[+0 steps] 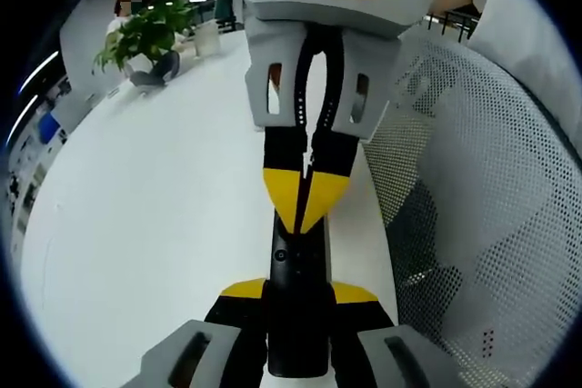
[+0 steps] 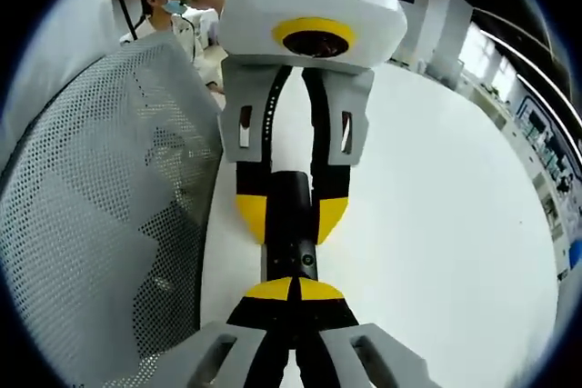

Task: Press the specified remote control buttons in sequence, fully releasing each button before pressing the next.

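Here remote (image 1: 297, 302) clamped in left gripper (image 1: 298, 297).

surface: white table (image 1: 155, 224), plain matte top, seen again in the right gripper view (image 2: 436, 224)
table edge: runs just beside a grey mesh chair back (image 1: 491, 206), which stands off the table on the person's side (image 2: 100, 224)
potted plant (image 1: 145, 34): green, leafy, standing on the table at the far end, well apart from the chair back
pot: dark, low, under the plant; contact with the top visible
white cup (image 1: 207, 38): upright on the table just beside the plant, on its chair-back side
between plant and chair back: bare white top
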`<state>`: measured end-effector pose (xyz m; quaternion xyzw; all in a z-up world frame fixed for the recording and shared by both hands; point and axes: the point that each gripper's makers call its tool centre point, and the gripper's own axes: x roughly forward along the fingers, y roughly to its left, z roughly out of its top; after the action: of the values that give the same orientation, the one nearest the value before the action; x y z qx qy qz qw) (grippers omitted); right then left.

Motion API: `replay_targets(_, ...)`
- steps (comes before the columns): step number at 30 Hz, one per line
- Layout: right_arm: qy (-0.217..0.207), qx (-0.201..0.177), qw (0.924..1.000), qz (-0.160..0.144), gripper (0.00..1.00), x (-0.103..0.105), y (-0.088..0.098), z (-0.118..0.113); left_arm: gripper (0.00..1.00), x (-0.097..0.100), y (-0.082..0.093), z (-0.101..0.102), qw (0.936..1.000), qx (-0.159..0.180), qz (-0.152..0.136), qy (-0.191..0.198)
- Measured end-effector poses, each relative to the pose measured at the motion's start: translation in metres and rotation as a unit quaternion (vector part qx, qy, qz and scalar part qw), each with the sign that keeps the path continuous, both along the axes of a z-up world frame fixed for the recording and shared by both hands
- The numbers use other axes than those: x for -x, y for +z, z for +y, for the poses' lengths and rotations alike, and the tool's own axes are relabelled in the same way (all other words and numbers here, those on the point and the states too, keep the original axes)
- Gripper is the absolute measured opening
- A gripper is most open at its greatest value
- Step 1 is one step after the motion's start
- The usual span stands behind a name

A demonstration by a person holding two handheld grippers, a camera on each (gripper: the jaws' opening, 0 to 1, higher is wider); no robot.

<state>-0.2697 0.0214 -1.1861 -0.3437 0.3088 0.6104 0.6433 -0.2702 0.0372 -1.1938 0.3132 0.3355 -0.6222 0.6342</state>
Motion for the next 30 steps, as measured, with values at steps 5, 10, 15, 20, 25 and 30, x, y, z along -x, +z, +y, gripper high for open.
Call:
replay_targets(5,0.007,0.010,0.9999,-0.011,0.00,0.000,-0.005,0.003,0.23,0.000,0.000,0.000,1.0000,0.000,0.000,0.000)
replay_targets(10,-0.005,0.018,0.9998,-0.006,0.00,-0.001,-0.004,0.004,0.23,0.000,0.000,0.000,1.0000,-0.005,0.000,-0.001)
replay_targets(15,-0.021,0.030,0.9992,0.017,0.00,-0.002,-0.003,0.004,0.23,0.000,0.000,0.000,1.0000,-0.008,-0.001,-0.003)
replay_targets(20,-0.037,0.014,0.9982,0.045,0.00,0.000,0.001,0.001,0.23,0.000,0.000,0.000,0.9999,-0.016,-0.002,-0.002)
replay_targets(25,-0.026,0.032,0.9984,0.038,0.00,0.002,0.001,-0.009,0.23,0.000,0.000,0.000,0.9999,-0.016,-0.001,0.002)
replay_targets(30,-0.018,0.052,0.9985,0.004,0.00,0.002,0.000,-0.007,0.23,0.000,0.000,0.000,0.9999,-0.016,-0.001,0.003)
